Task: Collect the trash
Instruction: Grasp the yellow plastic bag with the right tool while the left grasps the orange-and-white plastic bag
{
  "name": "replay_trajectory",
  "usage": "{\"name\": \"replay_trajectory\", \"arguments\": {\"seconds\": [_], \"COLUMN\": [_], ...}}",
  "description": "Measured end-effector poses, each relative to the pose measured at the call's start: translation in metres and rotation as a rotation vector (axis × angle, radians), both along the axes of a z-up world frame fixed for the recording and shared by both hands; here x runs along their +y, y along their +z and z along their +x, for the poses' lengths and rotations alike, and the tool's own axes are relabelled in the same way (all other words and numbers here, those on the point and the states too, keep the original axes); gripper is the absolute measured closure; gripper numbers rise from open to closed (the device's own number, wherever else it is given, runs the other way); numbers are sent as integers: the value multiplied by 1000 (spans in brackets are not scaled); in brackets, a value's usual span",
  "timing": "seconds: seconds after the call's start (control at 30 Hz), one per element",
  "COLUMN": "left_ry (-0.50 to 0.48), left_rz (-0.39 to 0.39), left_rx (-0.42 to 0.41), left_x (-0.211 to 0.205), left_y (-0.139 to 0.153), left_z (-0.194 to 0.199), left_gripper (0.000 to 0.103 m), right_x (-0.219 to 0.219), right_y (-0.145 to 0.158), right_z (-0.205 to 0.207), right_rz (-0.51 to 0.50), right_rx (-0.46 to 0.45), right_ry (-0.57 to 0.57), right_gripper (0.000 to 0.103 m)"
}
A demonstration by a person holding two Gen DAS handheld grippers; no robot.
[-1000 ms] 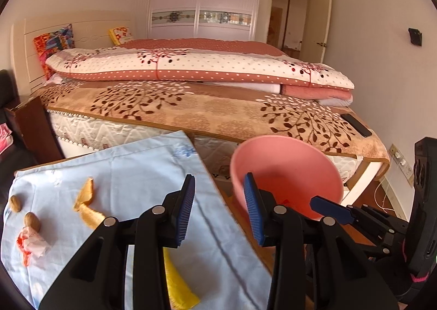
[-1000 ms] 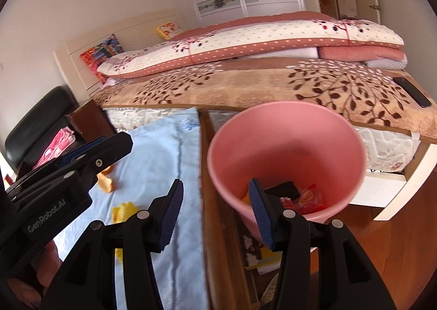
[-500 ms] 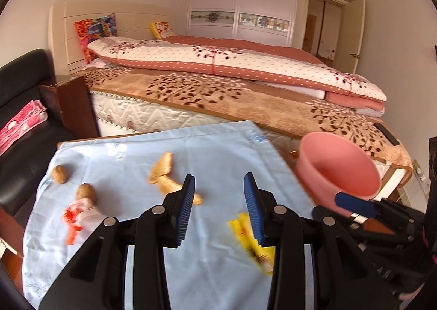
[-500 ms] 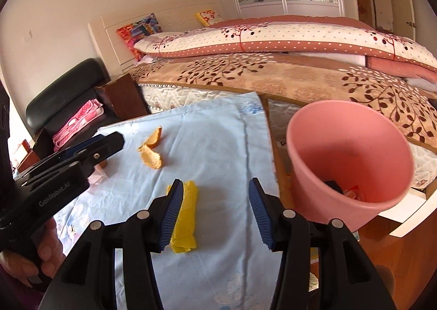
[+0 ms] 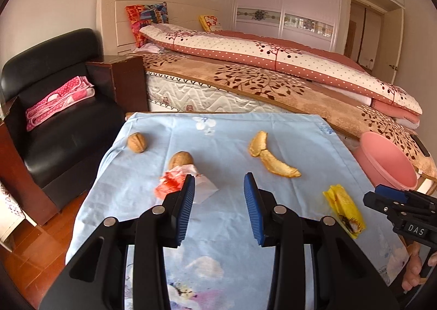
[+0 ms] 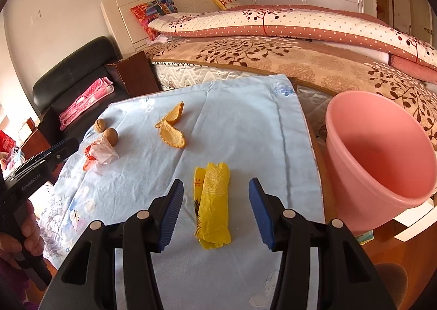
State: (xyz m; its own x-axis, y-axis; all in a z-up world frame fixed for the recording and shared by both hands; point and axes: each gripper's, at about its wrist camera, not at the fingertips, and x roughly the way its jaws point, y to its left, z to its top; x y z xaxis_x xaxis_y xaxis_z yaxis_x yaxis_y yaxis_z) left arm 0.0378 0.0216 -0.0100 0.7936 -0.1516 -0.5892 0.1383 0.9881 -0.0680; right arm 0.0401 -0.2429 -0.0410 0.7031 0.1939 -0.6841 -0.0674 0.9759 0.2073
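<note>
A light blue cloth [image 5: 224, 146] covers the table. On it lie two walnuts [image 5: 137, 142] [image 5: 180, 159], a crumpled red and white wrapper [image 5: 180, 181], orange peel pieces [image 5: 269, 154] and a yellow wrapper [image 5: 344, 209]. My left gripper [image 5: 218, 200] is open and empty, just right of the red wrapper. My right gripper [image 6: 215, 206] is open, its jaws on either side of the yellow wrapper [image 6: 213, 203]. The pink bin [image 6: 382, 157] stands off the table's right edge. The peel [image 6: 172, 130] and red wrapper [image 6: 99, 153] also show in the right wrist view.
A bed with patterned quilts [image 5: 273, 69] runs behind the table. A black armchair [image 5: 54, 108] with a pink cloth stands at the left, beside a dark wooden nightstand [image 5: 123, 78]. The floor is red wood.
Both grippers have swung left from the pink bin to over the table. The left one now faces the red wrapper, the right one now straddles the yellow wrapper.
</note>
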Motion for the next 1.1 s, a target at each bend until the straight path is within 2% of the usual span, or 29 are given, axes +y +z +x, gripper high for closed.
{"name": "replay_trajectory", "arguments": {"seconds": [0.27,0.6,0.83,0.87,0.9,0.93,0.97,1.0,1.1], "left_ry": [70,47,79,86,88,87,87,87,81], "left_rz": [-32,-71,-51,-42,-39,-36,-34,-37,-41], "left_rx": [91,228,212,206,203,204,207,207,190], "left_x": [37,35,31,30,29,28,28,28,27], "left_y": [-18,-41,-42,-42,-42,-42,-42,-41,-37], "left_z": [22,58,65,65,65,65,65,65,62], "left_gripper": [65,65,66,66,71,82,86,87,88], "right_x": [3,12,20,20,21,21,20,20,19], "right_y": [-13,-27,-36,-37,-38,-40,-41,-42,-42], "right_z": [9,19,25,26,27,29,30,30,31], "right_rz": [8,-19,-46,-48,-49,-50,-49,-49,-54], "right_rx": [49,102,135,143,149,158,169,175,175], "right_ry": [2,17,36,37,38,38,36,32,29], "right_gripper": [54,54,54,55,60,64,67,74,79]}}
